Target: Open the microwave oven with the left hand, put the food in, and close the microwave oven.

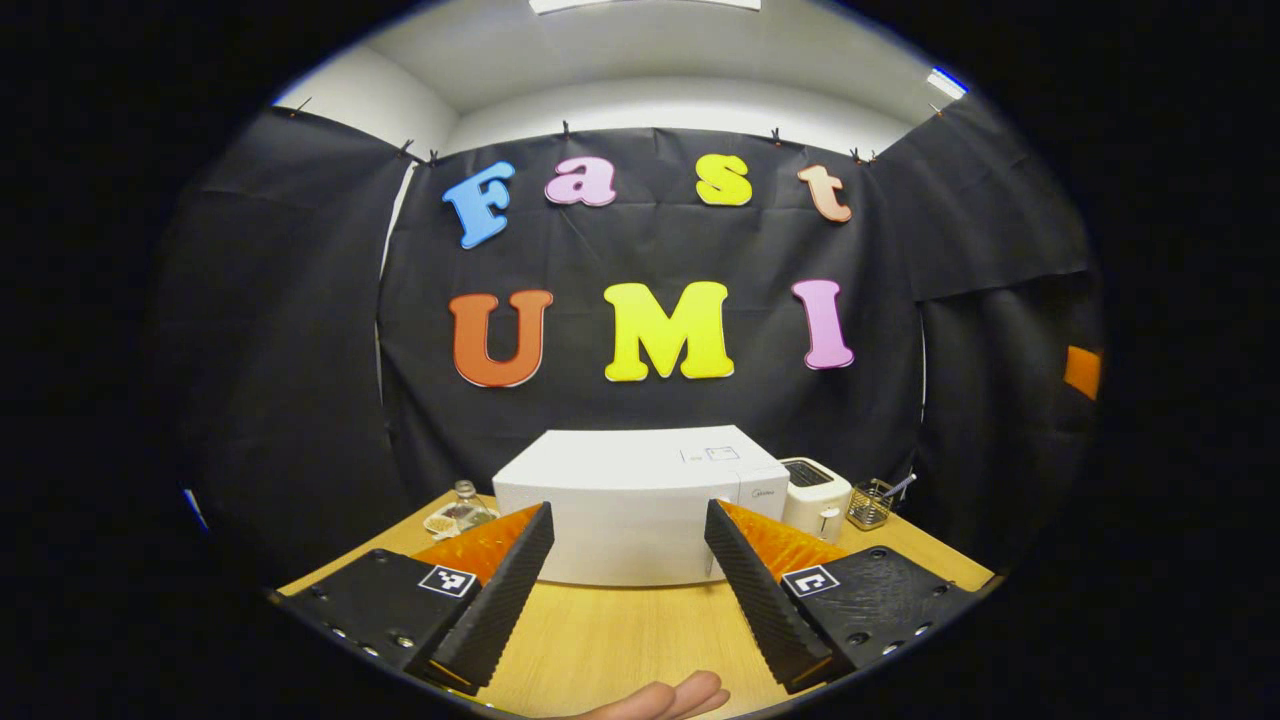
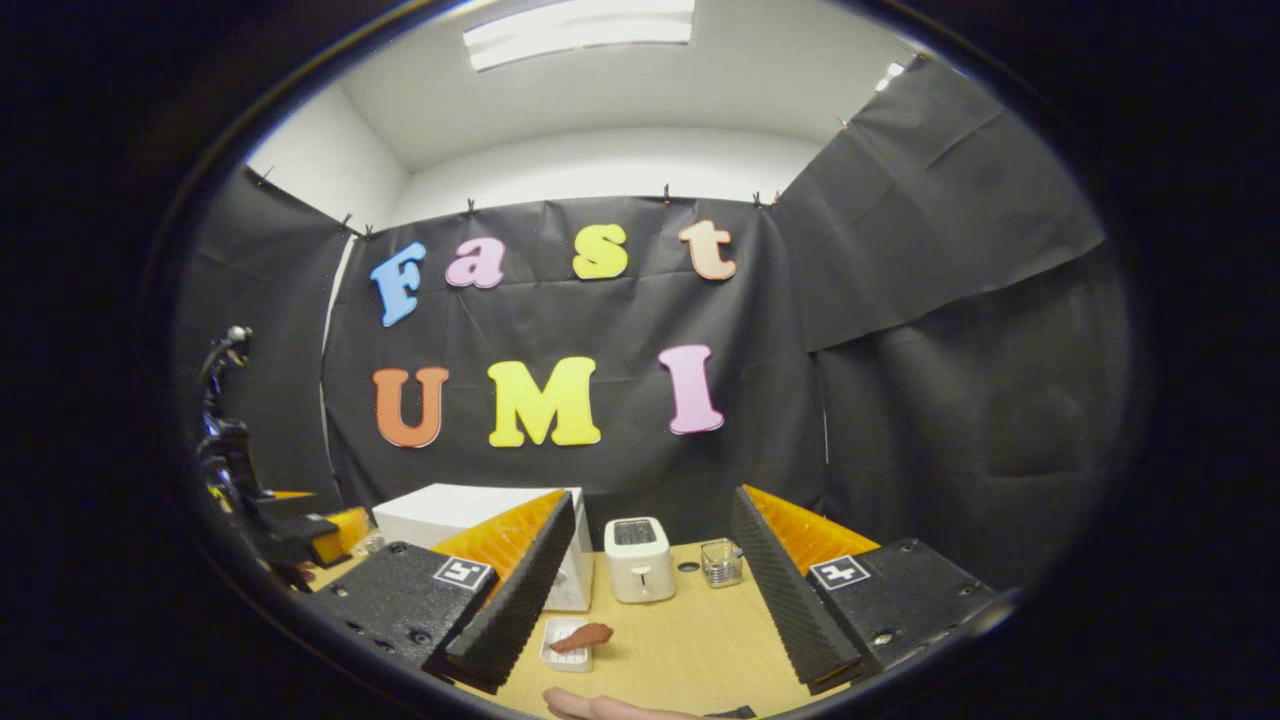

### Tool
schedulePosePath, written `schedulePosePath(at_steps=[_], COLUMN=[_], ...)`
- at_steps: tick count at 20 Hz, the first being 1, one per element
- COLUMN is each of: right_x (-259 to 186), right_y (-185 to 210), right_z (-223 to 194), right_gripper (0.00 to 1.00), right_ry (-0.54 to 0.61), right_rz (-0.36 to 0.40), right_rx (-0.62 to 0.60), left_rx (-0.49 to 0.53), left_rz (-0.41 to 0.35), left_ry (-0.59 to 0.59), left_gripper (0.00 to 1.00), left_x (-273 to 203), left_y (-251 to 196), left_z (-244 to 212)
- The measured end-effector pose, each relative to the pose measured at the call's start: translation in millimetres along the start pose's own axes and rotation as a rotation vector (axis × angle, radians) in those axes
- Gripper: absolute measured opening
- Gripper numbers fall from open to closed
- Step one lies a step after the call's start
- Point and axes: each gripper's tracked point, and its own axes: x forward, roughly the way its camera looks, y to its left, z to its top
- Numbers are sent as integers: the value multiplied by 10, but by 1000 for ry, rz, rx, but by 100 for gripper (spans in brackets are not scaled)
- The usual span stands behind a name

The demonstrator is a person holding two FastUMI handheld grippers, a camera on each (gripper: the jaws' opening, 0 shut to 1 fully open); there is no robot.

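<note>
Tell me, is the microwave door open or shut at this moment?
Shut. In the left gripper view the microwave shows a flat, closed white front with no gap or cavity visible. The food lies outside, on the table.

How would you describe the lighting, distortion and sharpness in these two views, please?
Left gripper view: even overhead light, fisheye bending of the table edge, microwave sharp with a faint shadow beneath. Right gripper view: bright ceiling panel glares, toaster and food crisp, the other gripper dim and stretched at the rim.

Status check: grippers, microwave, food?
Left gripper and right gripper open, empty. Microwave shut, untouched. Food on small white tray, wooden table, in front of the toaster. Path clear.
</note>
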Motion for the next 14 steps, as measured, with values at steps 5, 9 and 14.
schedulePosePath(at_steps=[5, 9, 14], right_x=[123, 260, 354], right_y=[-170, -312, -482], right_z=[-179, -316, -482], right_gripper=[100, 100, 100], right_ry=[24, 54, 87], right_rz=[-2, -3, -13], right_rx=[17, 13, -3], left_rx=[-22, -28, -66], left_rz=[-46, -49, -46], left_ry=[79, 130, 140], left_gripper=[95, 95, 95], left_x=[702, 1238, 1729], left_y=[-331, -483, -631], left_z=[-580, -1046, -1395])
